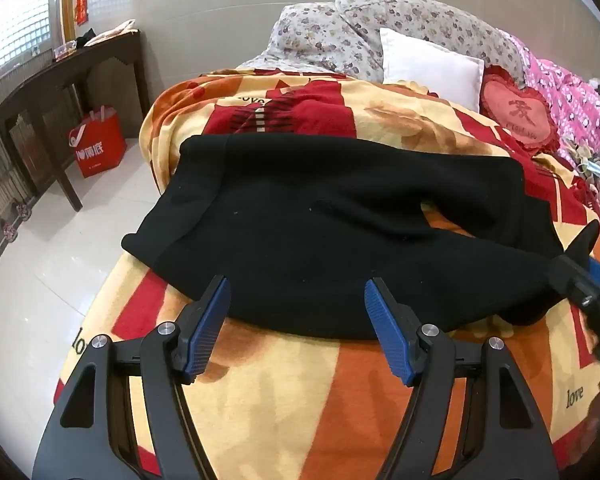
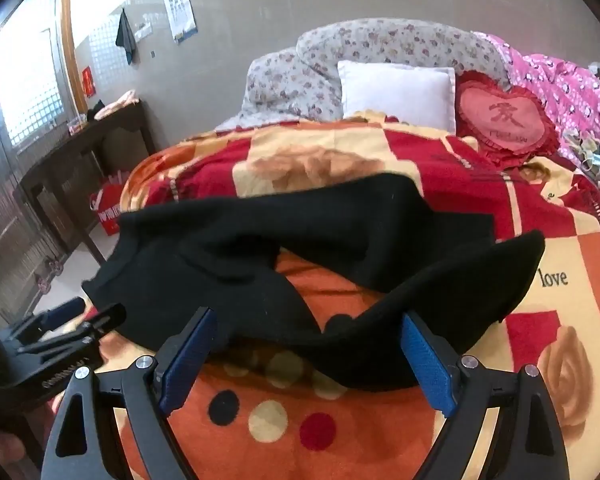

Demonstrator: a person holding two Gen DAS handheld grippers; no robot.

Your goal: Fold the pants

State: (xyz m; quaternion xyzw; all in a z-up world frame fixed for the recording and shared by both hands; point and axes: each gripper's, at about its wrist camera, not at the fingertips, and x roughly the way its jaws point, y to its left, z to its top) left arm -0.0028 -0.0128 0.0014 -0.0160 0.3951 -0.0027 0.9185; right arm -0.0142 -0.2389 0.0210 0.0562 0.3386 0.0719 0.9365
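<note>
Both grippers, left (image 1: 298,292) and right (image 2: 308,326), tilt down over black pants (image 1: 340,232), jaws wide, empty.

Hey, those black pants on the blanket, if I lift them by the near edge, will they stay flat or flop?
The black pants will probably flop: they already lie in soft folds with one leg curled. The thick-looking knit suggests some weight, so the far part may drag on the fuzzy blanket rather than slide. Both claws are open, holding nothing.

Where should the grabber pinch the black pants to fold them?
Probably the near edge of the black pants, coming from the front. That hem lies between the open right gripper fingers, puffed up off the blanket, so one pad could slide under.
</note>
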